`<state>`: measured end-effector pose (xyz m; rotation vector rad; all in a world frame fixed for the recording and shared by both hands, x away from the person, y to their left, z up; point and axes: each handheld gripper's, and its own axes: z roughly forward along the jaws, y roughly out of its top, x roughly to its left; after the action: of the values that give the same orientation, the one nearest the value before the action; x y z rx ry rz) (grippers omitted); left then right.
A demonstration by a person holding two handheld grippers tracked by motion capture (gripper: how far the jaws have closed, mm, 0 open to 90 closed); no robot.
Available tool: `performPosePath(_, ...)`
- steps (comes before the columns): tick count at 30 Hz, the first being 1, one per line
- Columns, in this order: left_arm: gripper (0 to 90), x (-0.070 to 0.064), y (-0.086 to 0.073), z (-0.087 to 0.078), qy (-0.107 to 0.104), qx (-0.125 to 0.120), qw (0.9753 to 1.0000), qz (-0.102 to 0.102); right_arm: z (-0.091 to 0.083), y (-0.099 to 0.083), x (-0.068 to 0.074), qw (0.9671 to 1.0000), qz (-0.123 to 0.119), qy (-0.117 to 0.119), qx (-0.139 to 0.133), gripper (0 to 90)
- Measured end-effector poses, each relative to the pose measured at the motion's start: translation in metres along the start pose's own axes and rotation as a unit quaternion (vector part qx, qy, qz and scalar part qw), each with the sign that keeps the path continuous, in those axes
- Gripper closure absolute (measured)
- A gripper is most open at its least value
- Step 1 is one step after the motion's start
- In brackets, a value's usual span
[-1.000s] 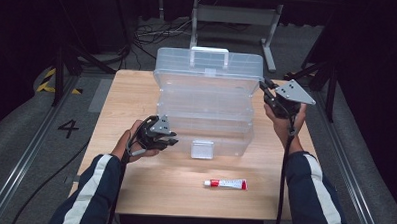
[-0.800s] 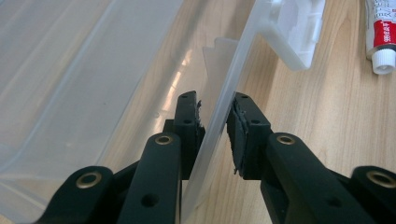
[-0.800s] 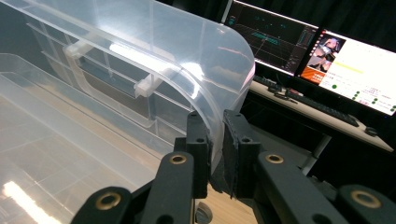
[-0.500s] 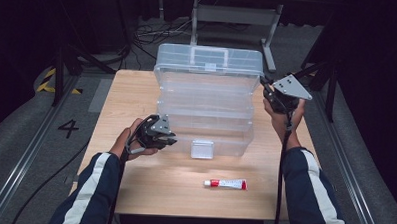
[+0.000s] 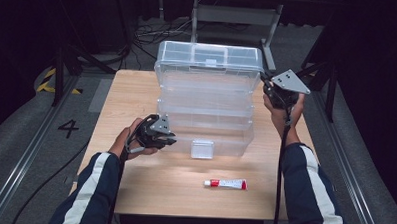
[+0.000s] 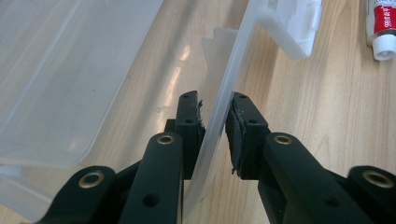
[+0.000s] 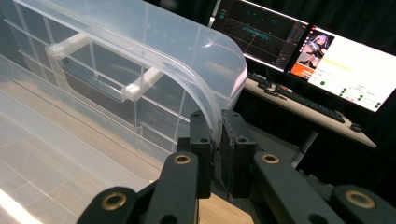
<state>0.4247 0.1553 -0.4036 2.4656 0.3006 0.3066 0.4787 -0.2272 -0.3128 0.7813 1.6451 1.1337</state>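
Observation:
A large clear plastic box (image 5: 206,130) stands mid-table with its lid (image 5: 208,57) swung up on end, handle facing me. My right gripper (image 5: 273,90) is up at the lid's right edge, shut on the lid's curved rim (image 7: 219,107). My left gripper (image 5: 164,136) is low at the box's front left corner. In the left gripper view its jaws sit on either side of the thin clear front wall (image 6: 219,116) and pinch it. A white latch (image 5: 202,148) hangs on the front wall.
A red and white tube (image 5: 225,183) lies on the wooden table (image 5: 137,90) in front of the box, also visible as the tube's white cap (image 6: 384,44). Lit monitors (image 7: 345,60) stand on a desk beyond the lid. Dark floor and rails surround the table.
The right gripper has risen a little with the lid's rim, tipping the lid further up. The left gripper has stayed at the box's front corner.

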Motion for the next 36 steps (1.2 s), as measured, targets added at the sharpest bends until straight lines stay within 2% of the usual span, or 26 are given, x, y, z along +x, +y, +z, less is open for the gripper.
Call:
performPosePath(6, 76.8, 0.001, -0.001, 0.0, -0.004, -0.003, 1.0, 0.0, 0.007, 0.004, -0.004, 0.9999, -0.005, 0.002, 0.011, 84.8)
performPosePath(16, 76.8, 0.002, -0.003, 0.0, -0.01, -0.009, 0.9999, -0.003, 0.016, 0.008, -0.008, 0.9998, 0.006, 0.001, 0.021, 85.2)
performPosePath(36, 76.7, 0.002, -0.003, 0.0, -0.005, -0.01, 0.9999, 0.003, 0.036, 0.017, -0.02, 0.9985, 0.026, 0.014, 0.046, 85.3)
